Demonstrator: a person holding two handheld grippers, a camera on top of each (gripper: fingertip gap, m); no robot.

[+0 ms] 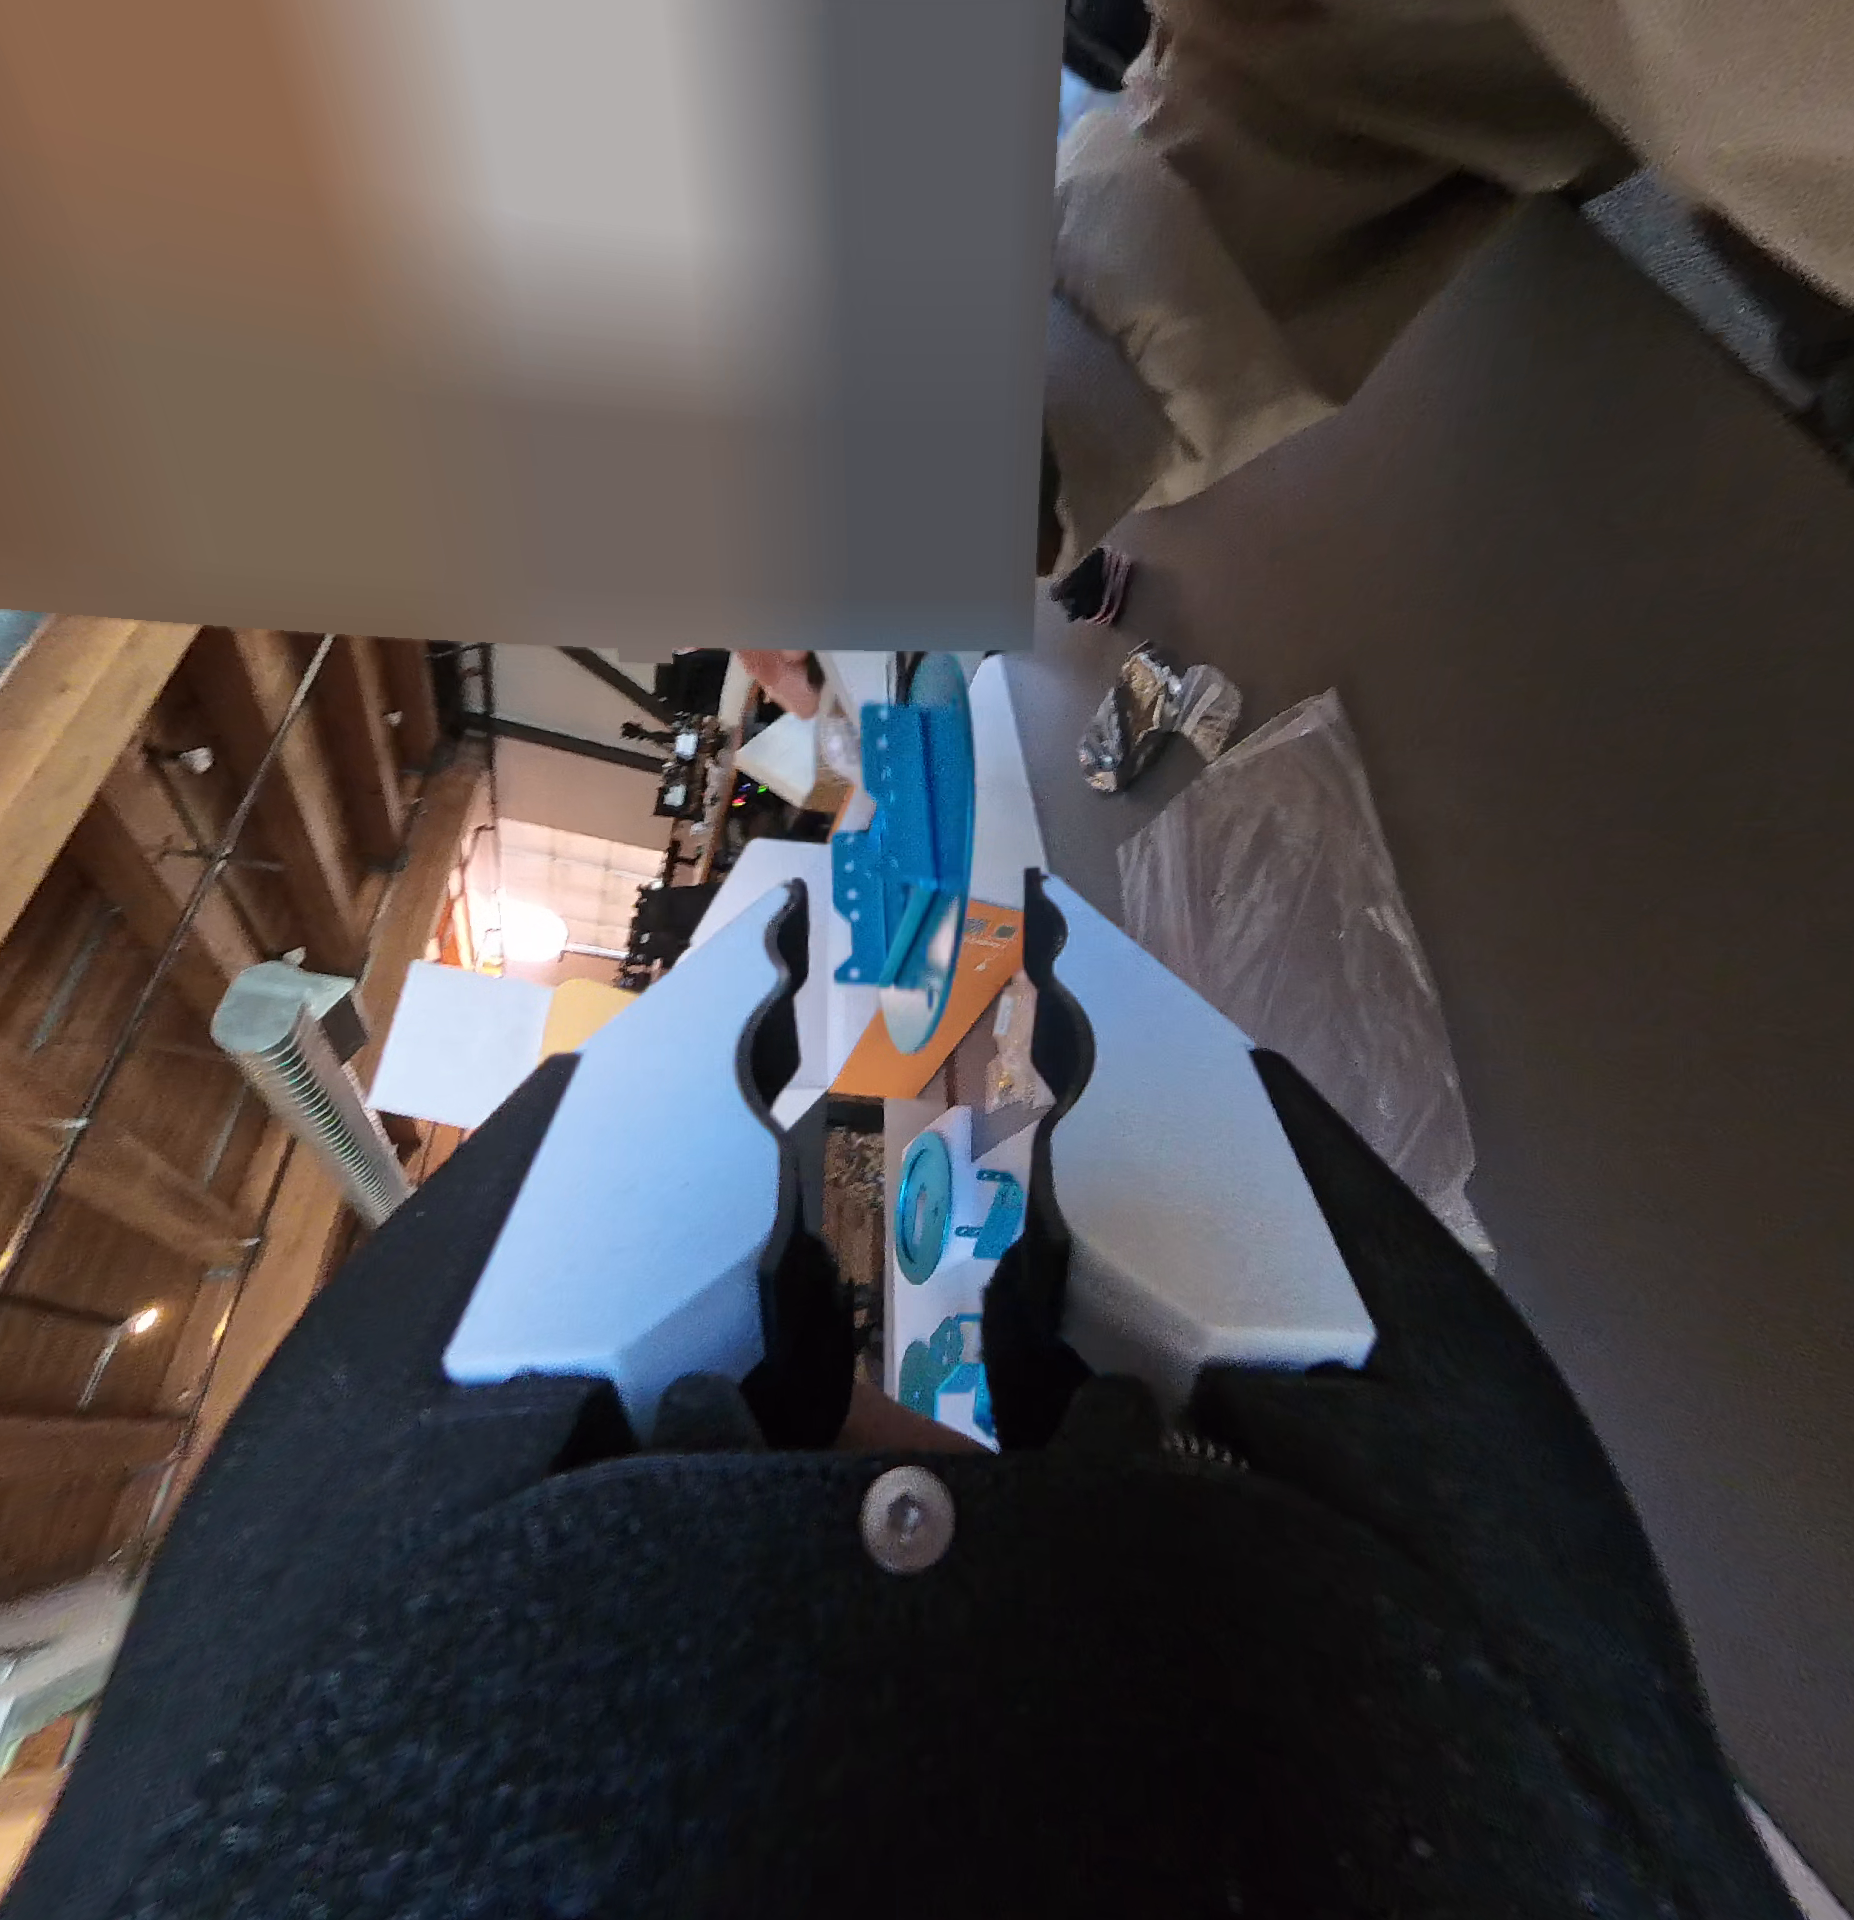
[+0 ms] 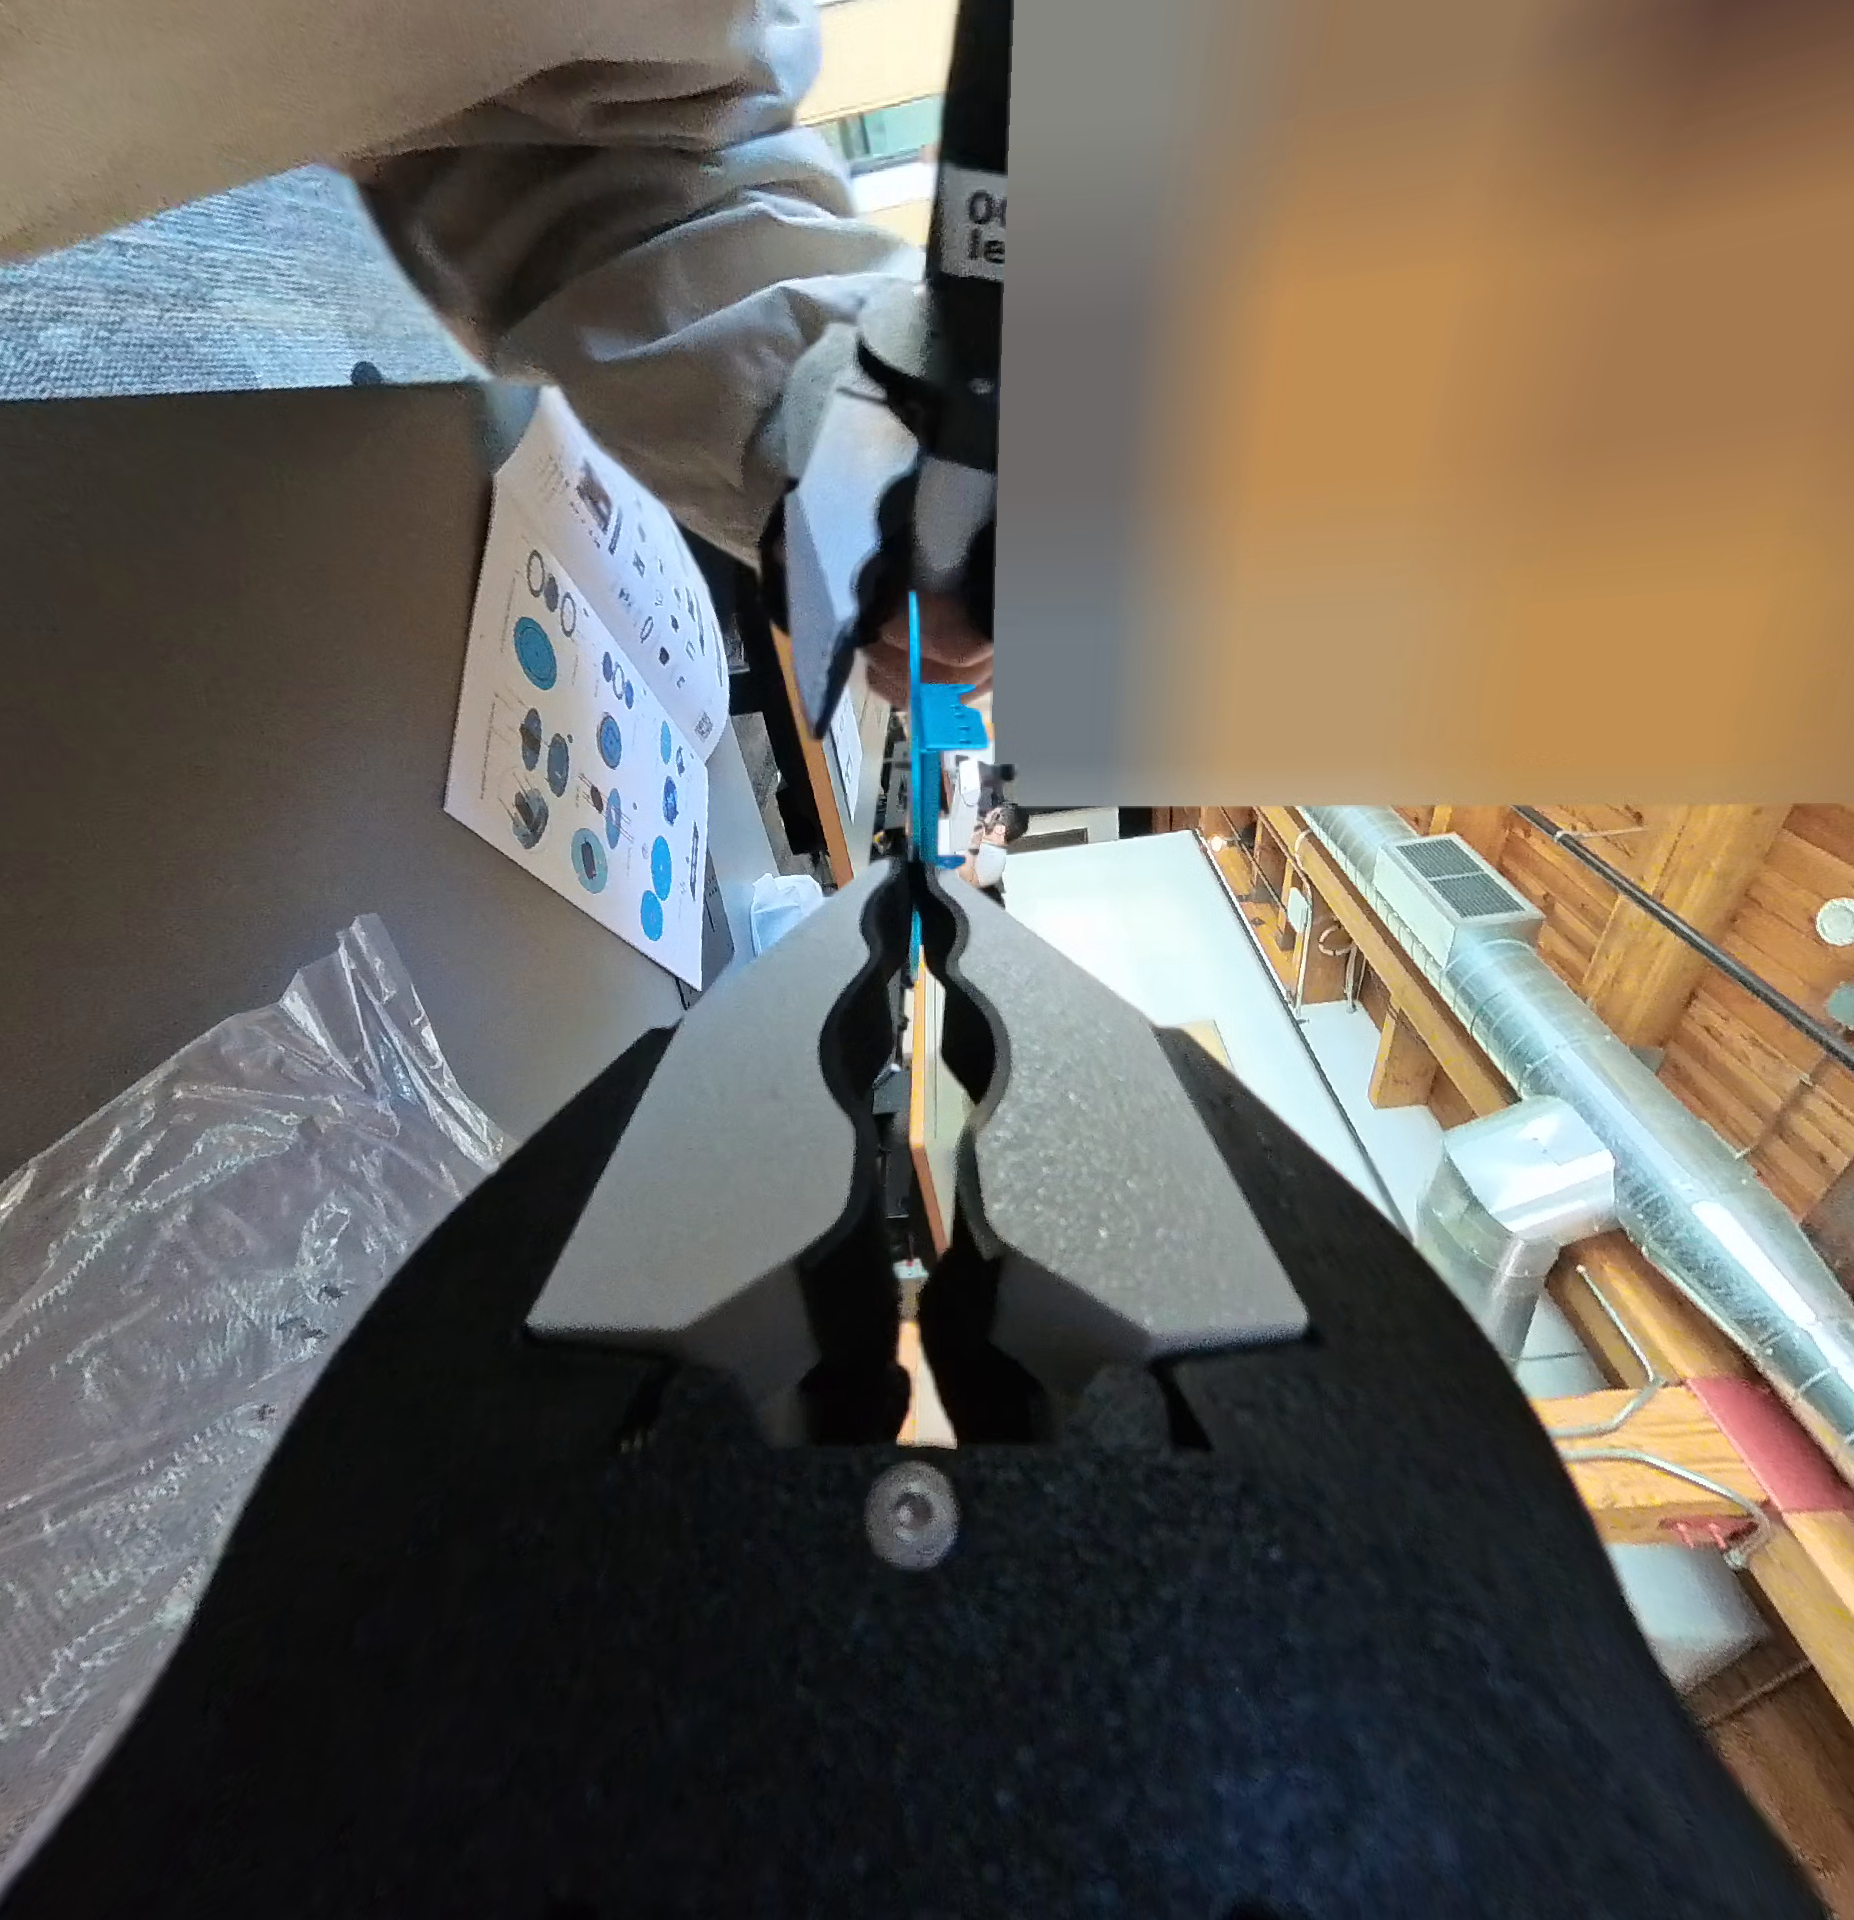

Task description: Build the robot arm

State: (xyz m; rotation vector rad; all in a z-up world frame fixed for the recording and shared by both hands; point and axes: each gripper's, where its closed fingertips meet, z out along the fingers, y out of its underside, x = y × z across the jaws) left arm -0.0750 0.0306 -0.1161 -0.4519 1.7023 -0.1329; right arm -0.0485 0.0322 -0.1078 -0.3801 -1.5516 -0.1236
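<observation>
Between the right tool's (image 2: 915,883) grey fingers, a blue metal assembly (image 2: 919,790) is pinched edge-on: a thin disc with perforated brackets fixed to one face. Jaws are nearly together, tips clamped on the disc's lower rim. The left wrist view shows the same part (image 1: 902,852) face-on, held in the air above the tabletop (image 1: 1577,727), just ahead of the left tool (image 1: 915,894).

Left tool: jaws at medium width, nothing between them; tips flank the assembly's lower end without visible contact.

Handling, as judged: anodised sheet metal, stiff and light, smooth-faced, so likely slippery across flat pads. The thin rim gives a narrow purchase and could pivot about the pinch. The bracket (image 1: 879,831) offers squarer faces and a better second hold.

Surroundings: the grey tabletop carries an open instruction sheet (image 2: 590,717), clear plastic bags (image 2: 175,1247), and a crumpled foil pouch (image 1: 1151,717). More blue parts, a ring (image 1: 921,1205) among them, lie on a white tray (image 1: 928,1340) below the left tool, beside an orange card (image 1: 933,1029). A sleeve in pale fabric (image 2: 642,312) sits close behind the far tool.

Room: the part is held clear of the surface with open air around it. The tabletop edge lies near; beyond it the view falls to a timber-and-duct interior, probably the ceiling seen from a rolled camera, though that is hard to confirm.
</observation>
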